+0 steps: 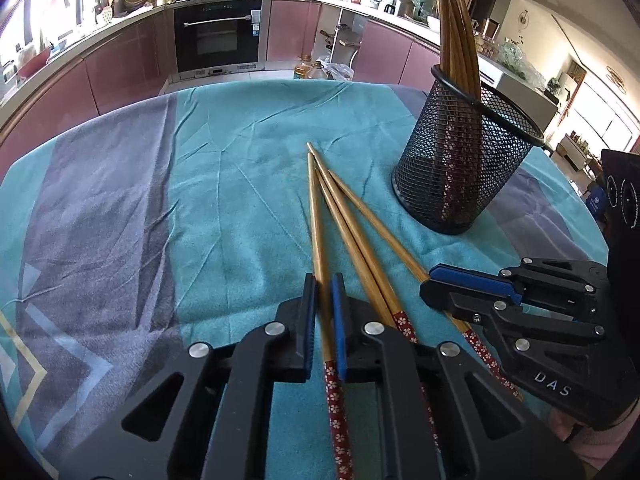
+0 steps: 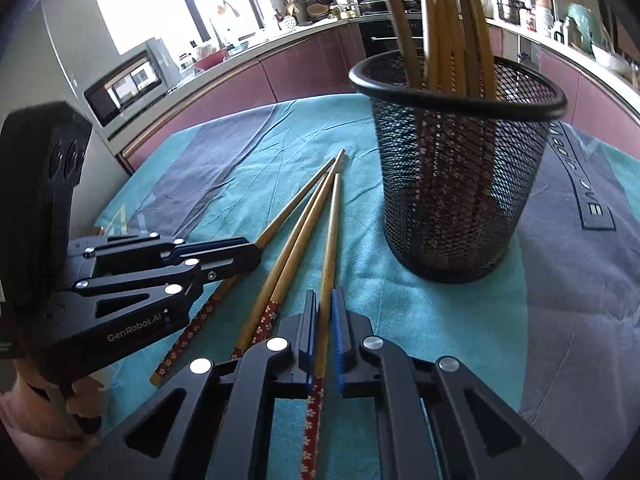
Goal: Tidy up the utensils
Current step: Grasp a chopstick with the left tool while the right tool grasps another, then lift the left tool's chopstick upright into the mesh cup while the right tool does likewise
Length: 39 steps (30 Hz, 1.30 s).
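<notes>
Four wooden chopsticks with red flowered ends lie fanned on the teal tablecloth. My left gripper is shut on the leftmost chopstick, pads pressed on its shaft just above the red end. My right gripper is shut on the rightmost chopstick in the same way. Each gripper also shows in the other's view: right gripper, left gripper. The two middle chopsticks lie loose between them. A black mesh holder stands upright to the right, with several chopsticks inside.
The cloth-covered table ends at a curved far edge. Beyond it are purple kitchen cabinets, a built-in oven and oil bottles on the floor. A person's hand holds the left gripper's handle.
</notes>
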### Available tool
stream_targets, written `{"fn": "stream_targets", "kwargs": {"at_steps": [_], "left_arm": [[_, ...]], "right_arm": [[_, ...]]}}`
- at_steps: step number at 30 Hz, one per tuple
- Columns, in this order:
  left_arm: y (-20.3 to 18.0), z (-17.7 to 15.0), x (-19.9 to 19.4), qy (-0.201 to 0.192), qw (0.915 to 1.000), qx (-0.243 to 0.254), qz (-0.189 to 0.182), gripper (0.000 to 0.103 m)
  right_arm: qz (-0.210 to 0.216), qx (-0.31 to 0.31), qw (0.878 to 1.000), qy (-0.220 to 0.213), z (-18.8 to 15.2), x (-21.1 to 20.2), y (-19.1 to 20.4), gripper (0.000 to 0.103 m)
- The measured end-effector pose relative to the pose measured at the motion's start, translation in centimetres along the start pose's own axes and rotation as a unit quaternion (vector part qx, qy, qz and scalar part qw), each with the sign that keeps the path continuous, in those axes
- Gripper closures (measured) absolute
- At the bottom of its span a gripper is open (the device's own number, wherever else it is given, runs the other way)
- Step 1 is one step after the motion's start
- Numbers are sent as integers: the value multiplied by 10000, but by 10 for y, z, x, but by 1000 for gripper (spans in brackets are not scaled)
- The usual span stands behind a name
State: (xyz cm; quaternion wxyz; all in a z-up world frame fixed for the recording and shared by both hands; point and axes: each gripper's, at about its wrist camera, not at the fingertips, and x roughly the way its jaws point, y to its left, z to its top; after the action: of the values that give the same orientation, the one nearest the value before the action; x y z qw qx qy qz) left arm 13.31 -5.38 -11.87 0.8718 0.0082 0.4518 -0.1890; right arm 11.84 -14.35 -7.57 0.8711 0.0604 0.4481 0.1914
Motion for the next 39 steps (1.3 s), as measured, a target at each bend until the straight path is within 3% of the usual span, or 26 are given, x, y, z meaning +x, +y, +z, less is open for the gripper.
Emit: {"fn": "stream_targets", "kwargs": {"at_steps": [8, 17, 20, 27, 31, 39], "left_arm": [[1, -11, -17, -80, 9998, -110, -140, 95], [-6, -20, -14, 153, 9994, 212, -236, 94], [-9, -16, -13, 146, 9991, 360, -157, 82], [-9, -2, -2, 237, 9985, 461, -179, 83], [-7, 5, 3, 255, 9990, 319, -172, 94], [-11, 5, -7, 80, 9993, 252, -269, 96]], "right_arm": [[293, 62, 9993, -242, -3, -18, -3, 97], [291, -343, 9989, 159, -4, -5, 8, 94], [256, -397, 9987, 195, 0, -1, 9, 93], [189, -486, 9984, 235, 12, 13, 10, 92], [209, -481, 9984, 224, 15, 14, 10, 97], [276, -485, 9984, -118, 15, -10, 9, 97]]}}
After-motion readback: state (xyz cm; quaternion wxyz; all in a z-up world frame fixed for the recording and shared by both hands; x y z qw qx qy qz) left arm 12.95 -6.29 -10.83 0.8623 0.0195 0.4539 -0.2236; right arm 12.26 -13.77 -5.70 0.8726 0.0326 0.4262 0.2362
